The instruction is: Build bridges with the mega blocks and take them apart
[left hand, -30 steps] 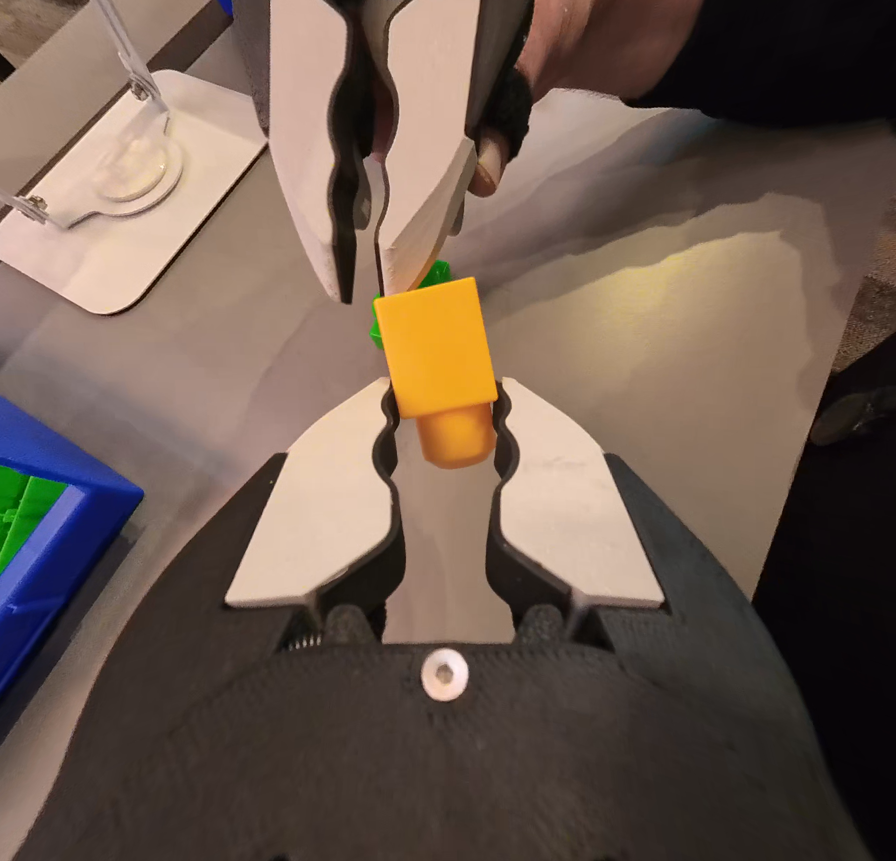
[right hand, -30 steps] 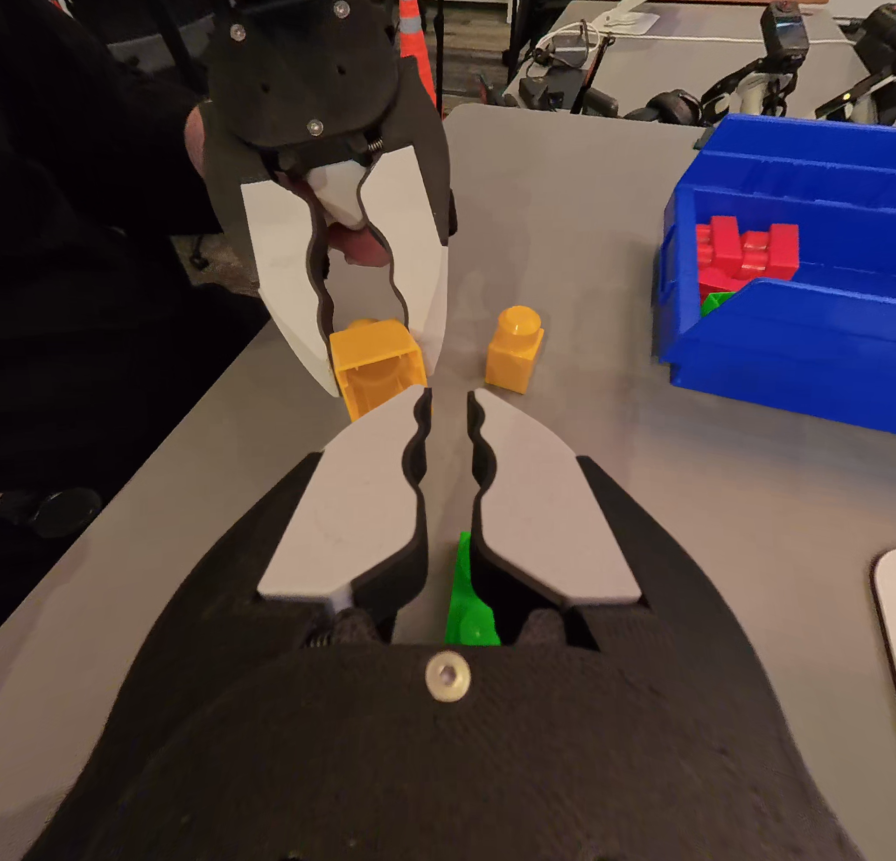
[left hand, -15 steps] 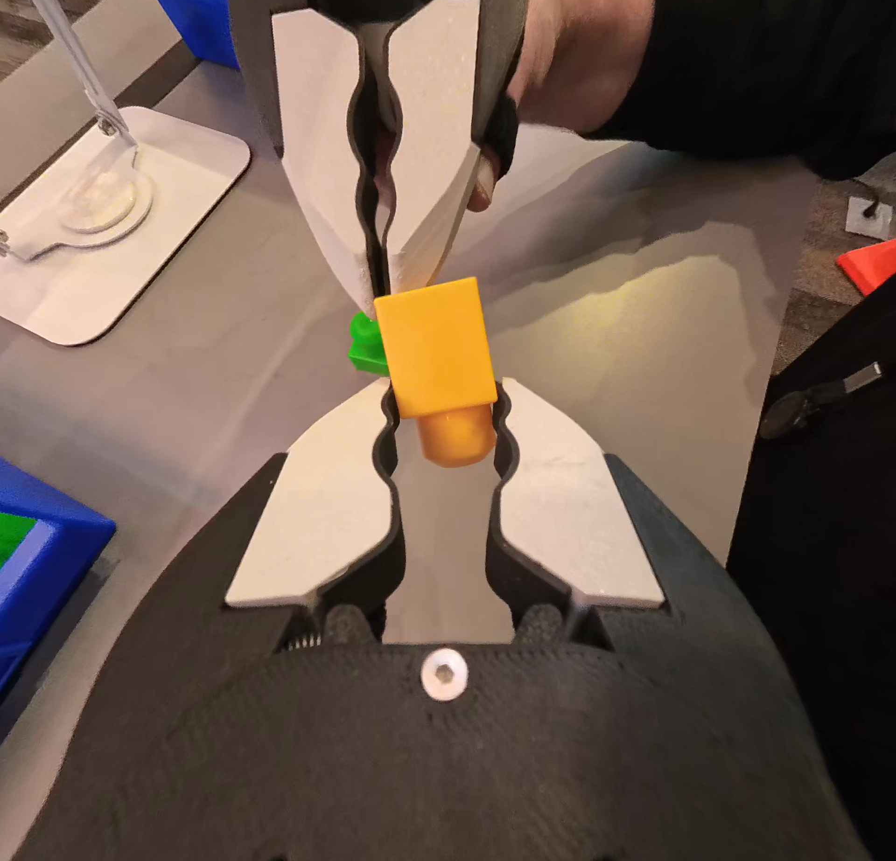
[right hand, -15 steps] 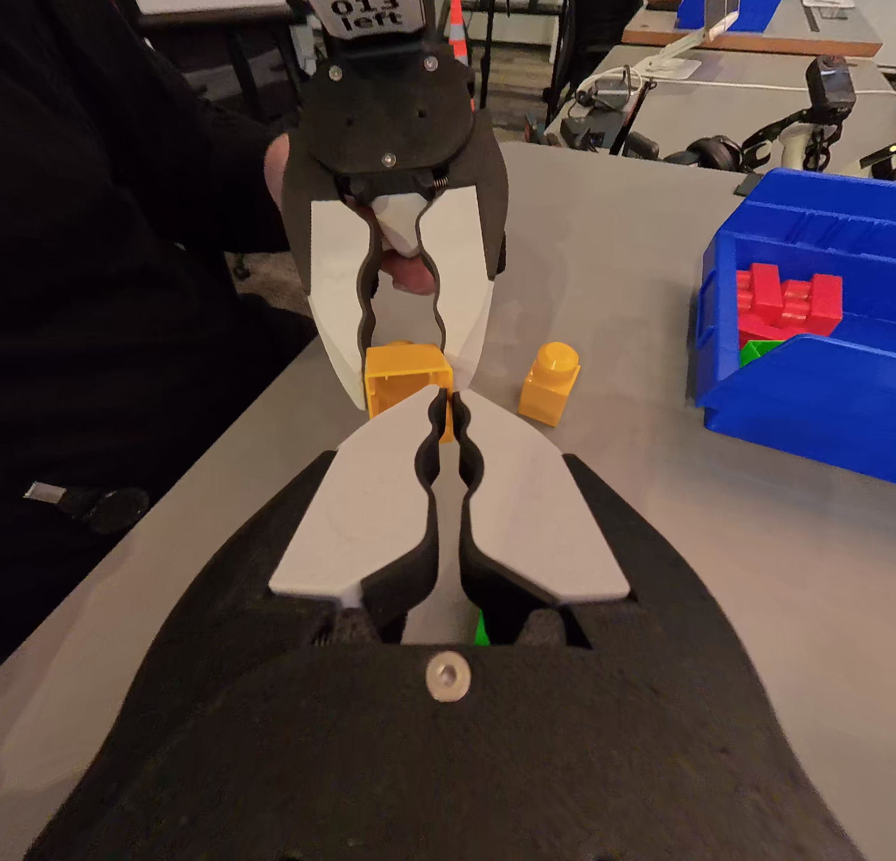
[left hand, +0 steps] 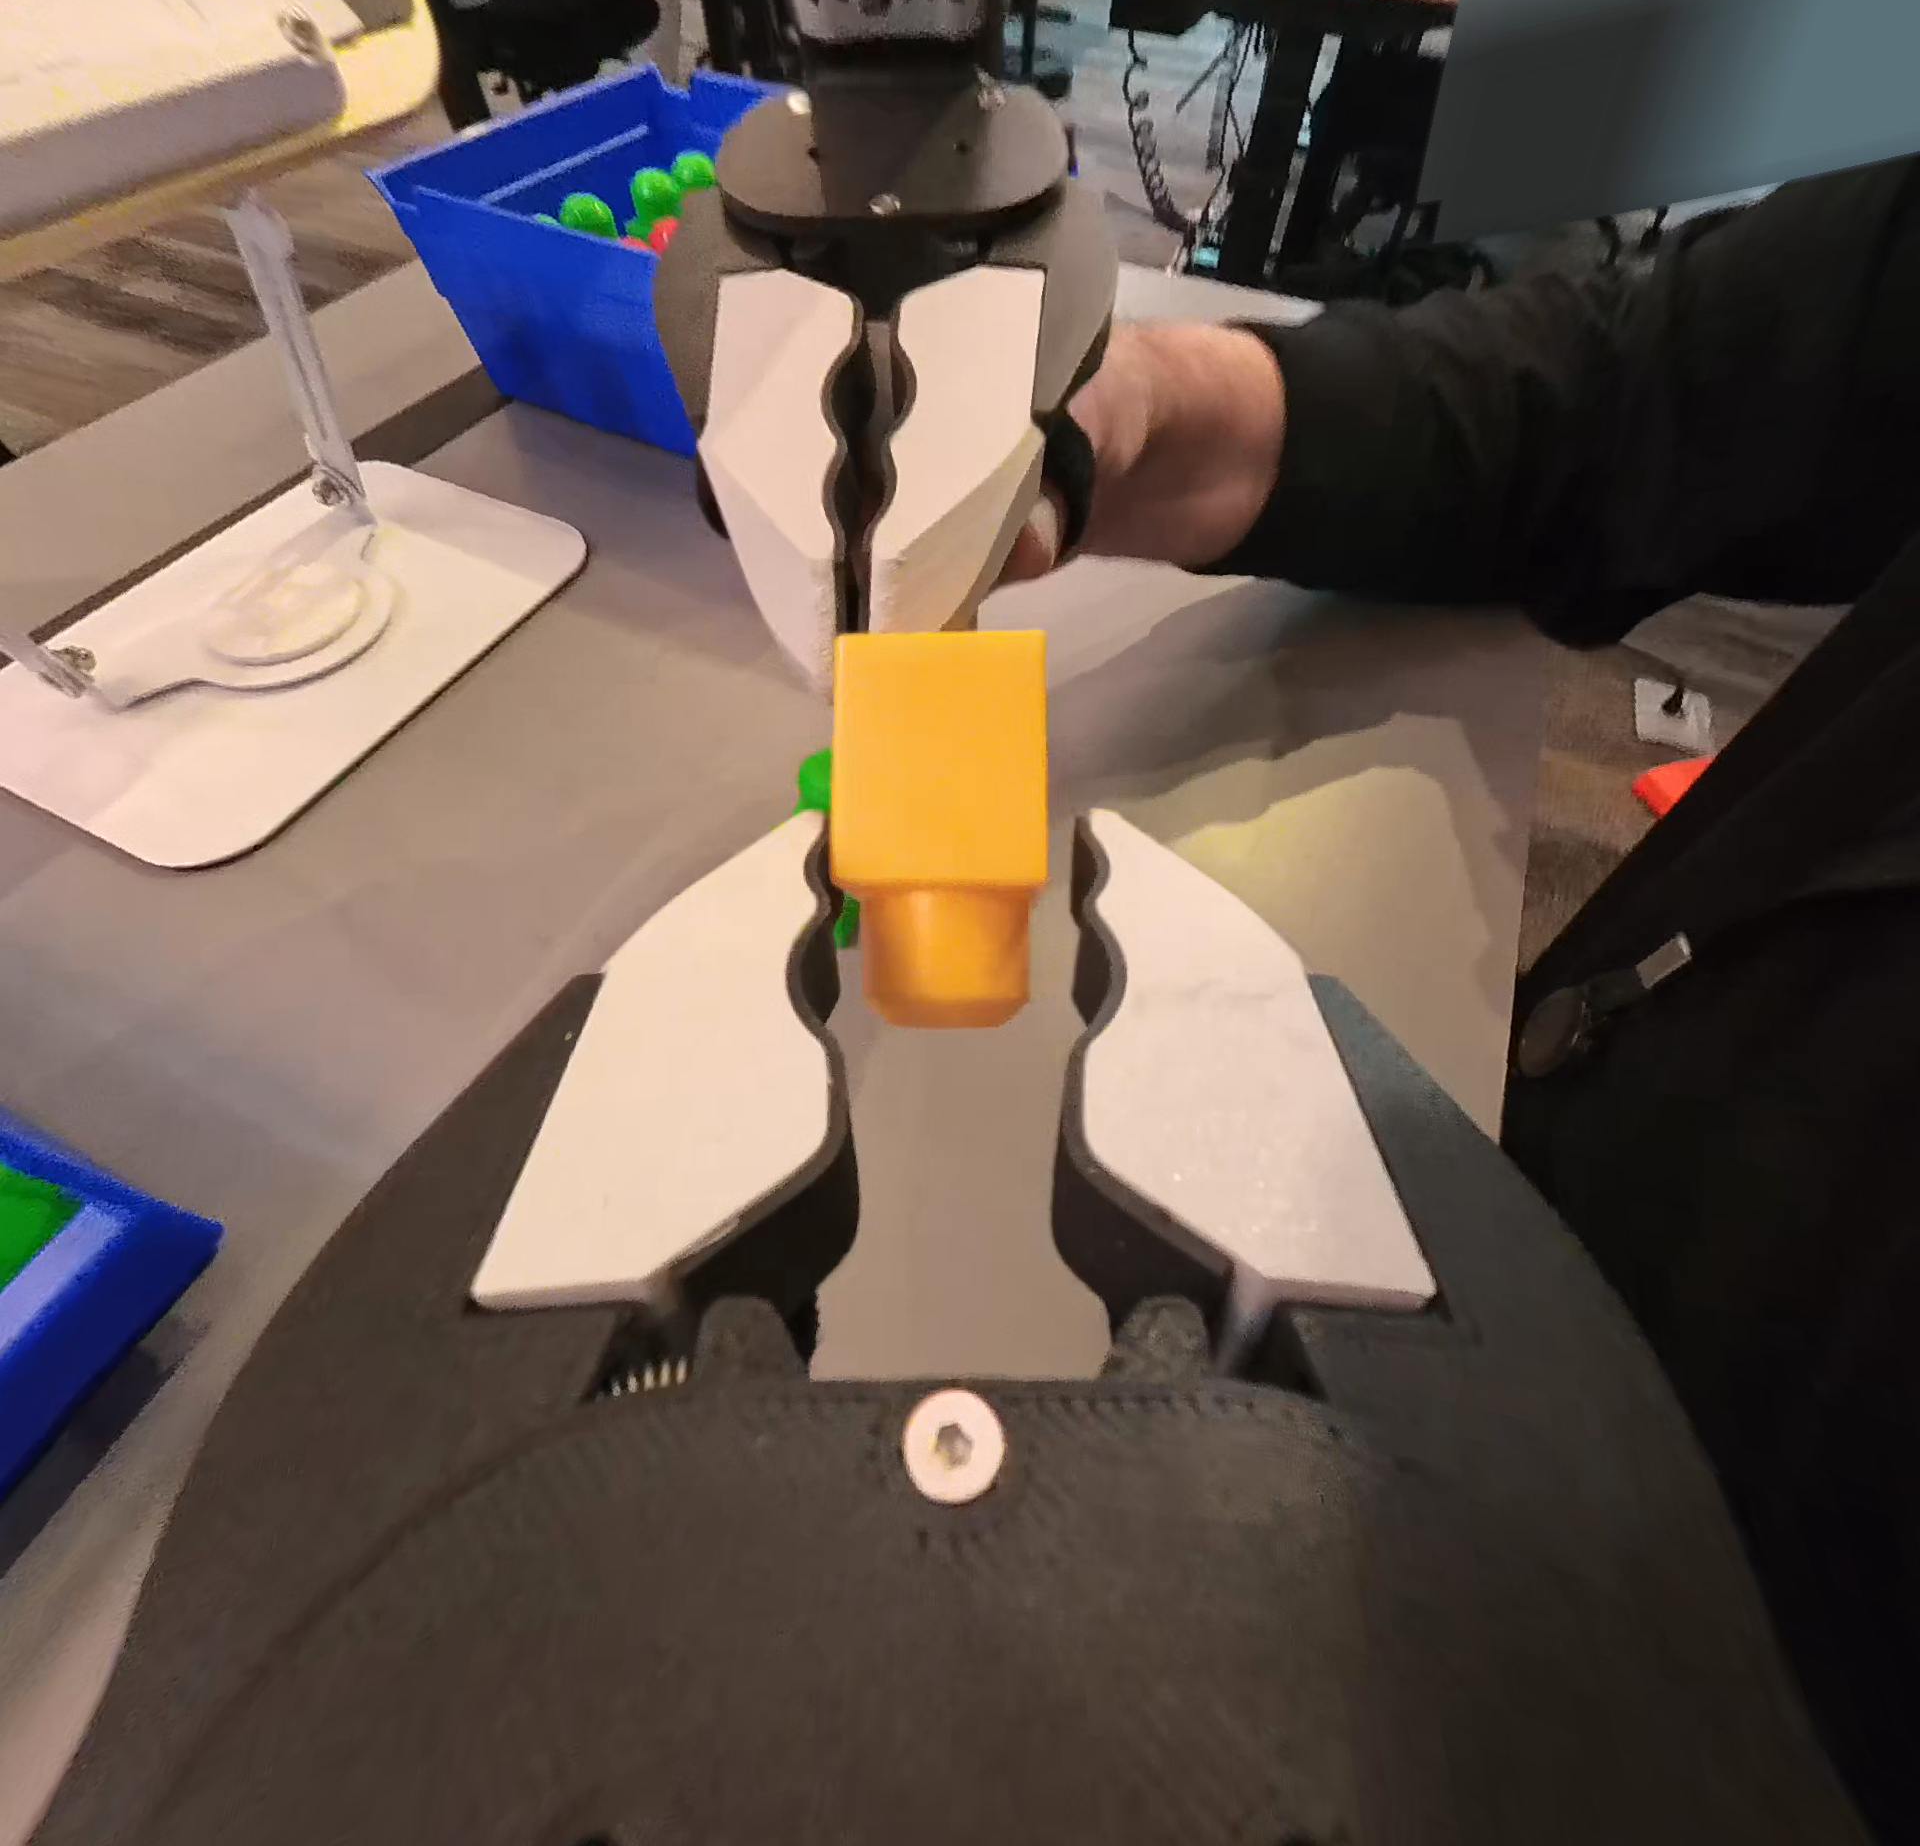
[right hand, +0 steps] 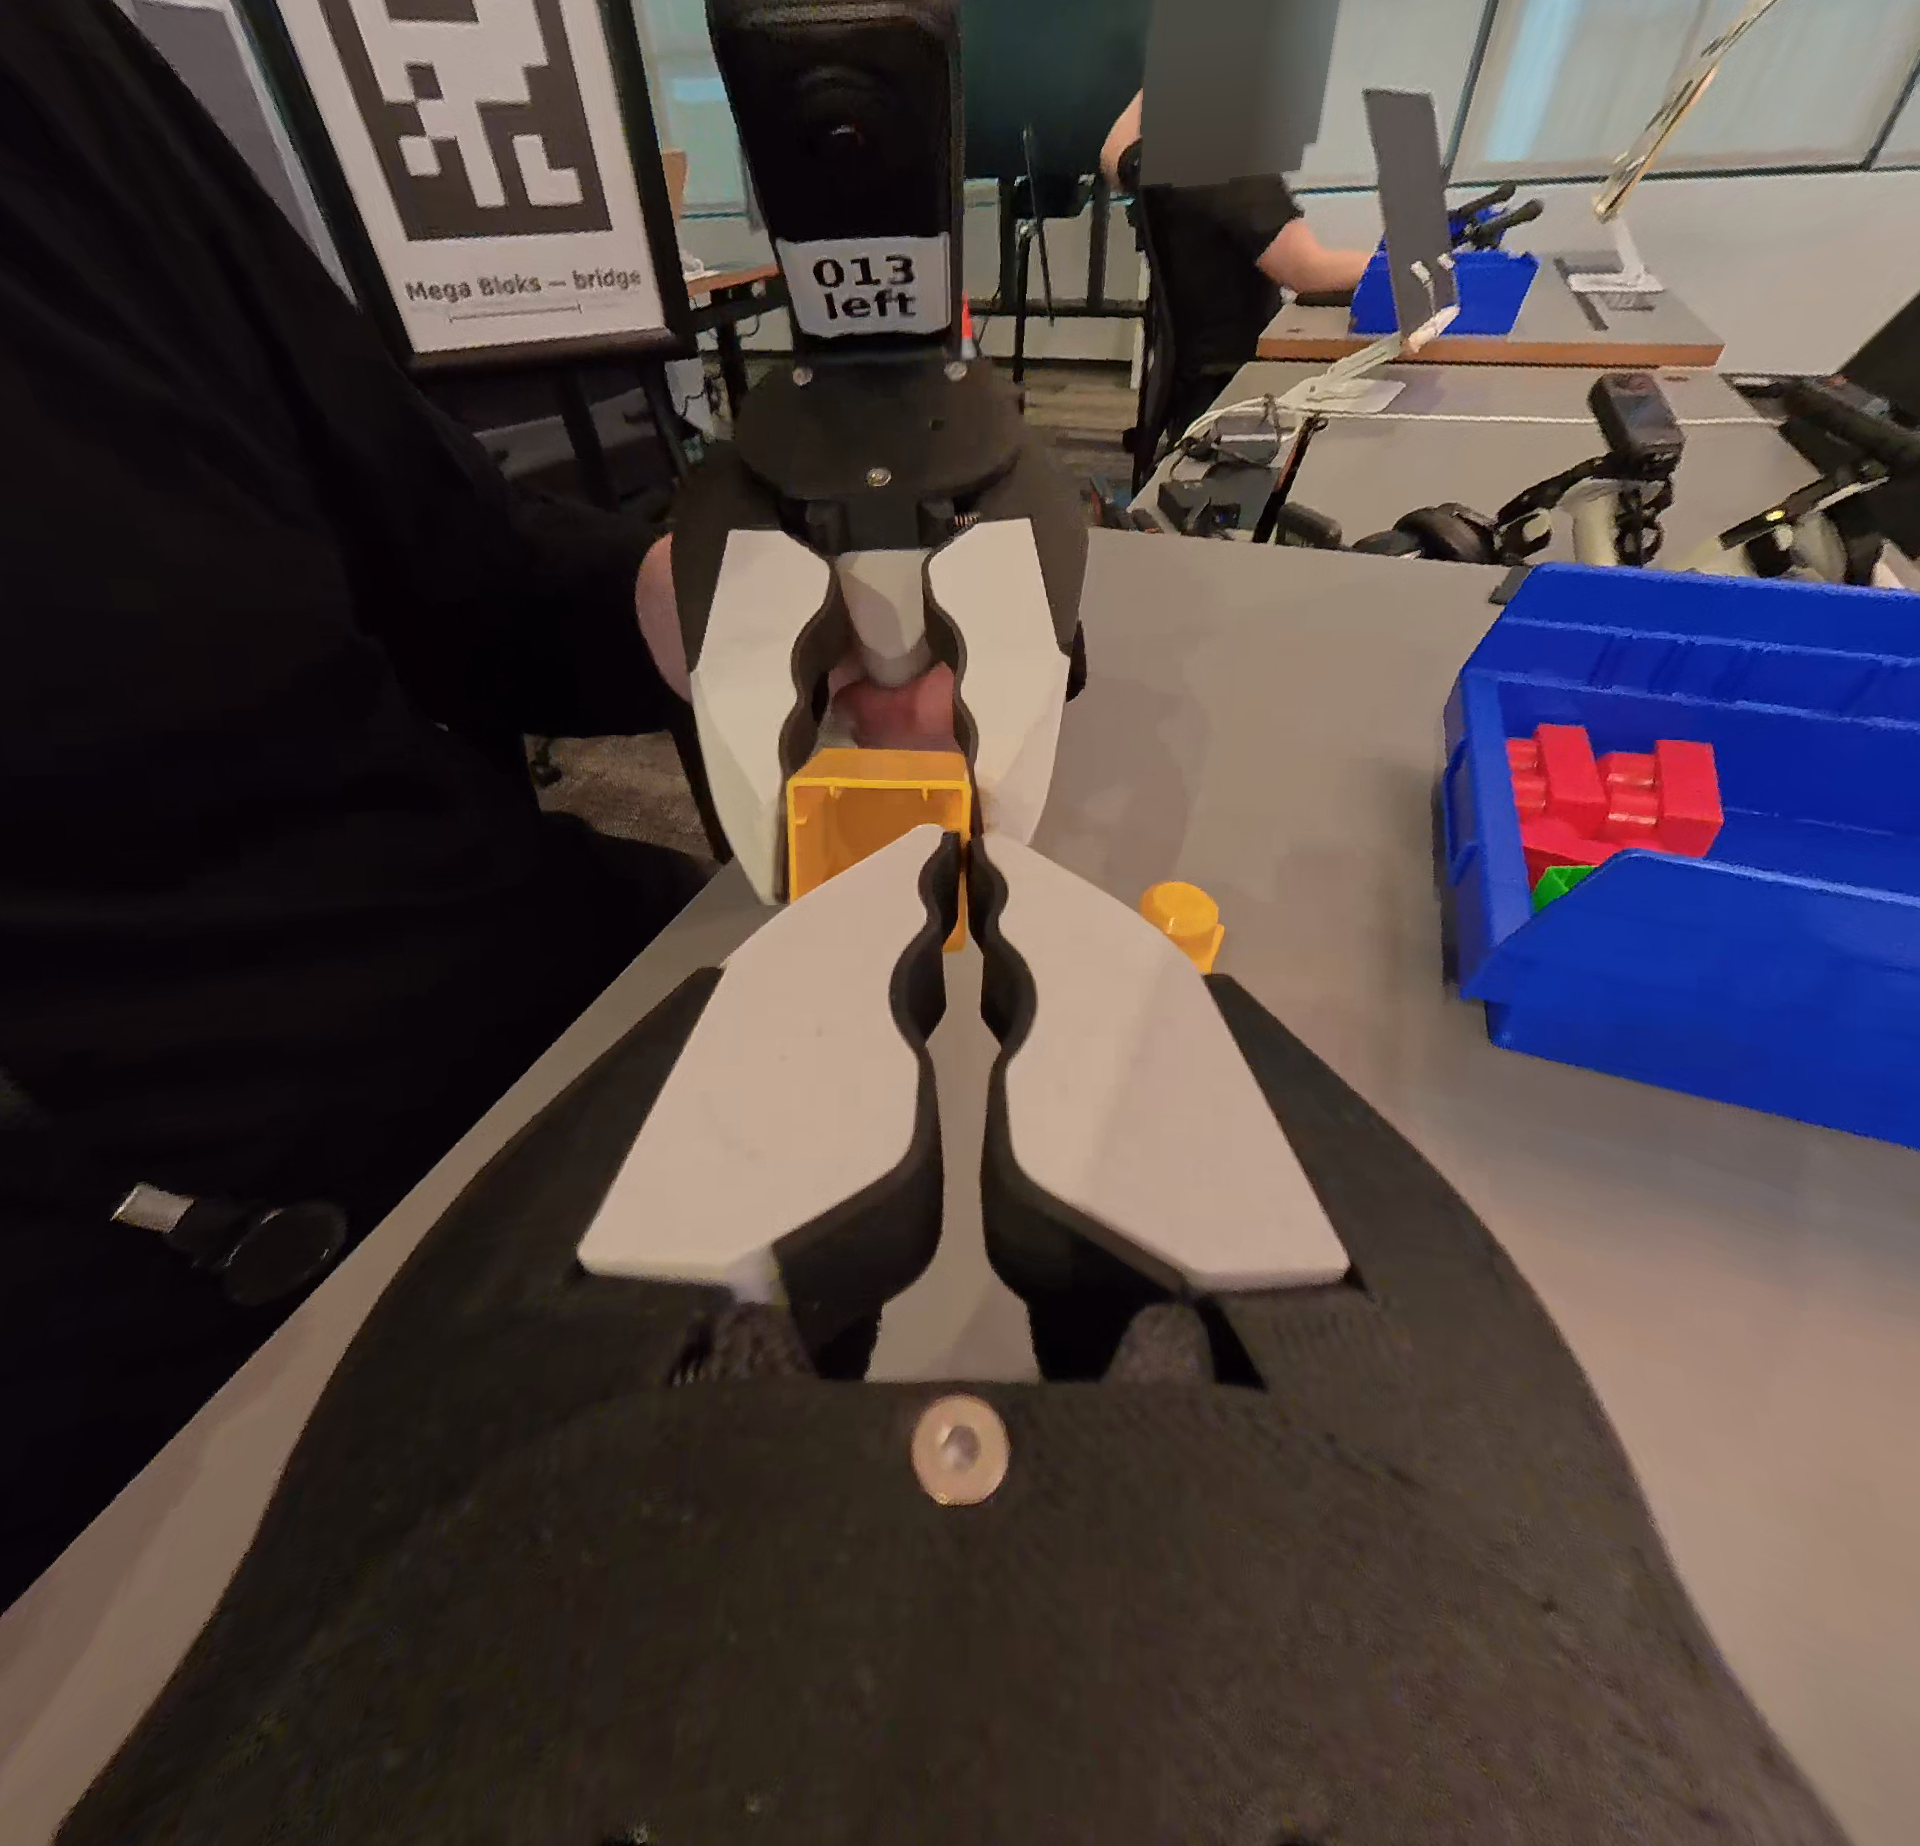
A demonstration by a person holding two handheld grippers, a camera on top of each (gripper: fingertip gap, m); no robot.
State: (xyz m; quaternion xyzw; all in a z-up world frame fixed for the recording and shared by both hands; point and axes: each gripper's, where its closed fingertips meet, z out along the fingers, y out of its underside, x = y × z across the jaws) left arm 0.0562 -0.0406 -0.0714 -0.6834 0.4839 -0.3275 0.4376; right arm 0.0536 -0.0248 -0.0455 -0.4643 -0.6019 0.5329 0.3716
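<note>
An orange single-stud block (left hand: 935,757) hangs in the air between my two grippers, stud toward the left gripper. My right gripper (right hand: 951,846) is shut on the thin side wall of the block's hollow end (right hand: 862,820). It also shows in the left wrist view (left hand: 857,622), pinched at the block's far edge. My left gripper (left hand: 948,840) is open around the stud end, with a clear gap between its right pad (left hand: 1091,861) and the block. A green block (left hand: 816,778) shows partly behind the orange one. A second orange block (right hand: 1184,918) stands on the grey table (right hand: 1299,716).
A blue bin (right hand: 1714,965) with red blocks (right hand: 1610,788) stands to the right. Another blue bin (left hand: 540,269) with green pieces sits at the back, and a third (left hand: 83,1297) at the lower left. A white stand base (left hand: 281,643) lies at left. A person's dark sleeve (left hand: 1558,425) reaches in. Both grippers' tips are close together, under 4 cm apart.
My right gripper closed its pads onto the orange block's wall. My left gripper's jaws widened, leaving a gap beside the block. Both grippers tilted upward, away from the green block.
</note>
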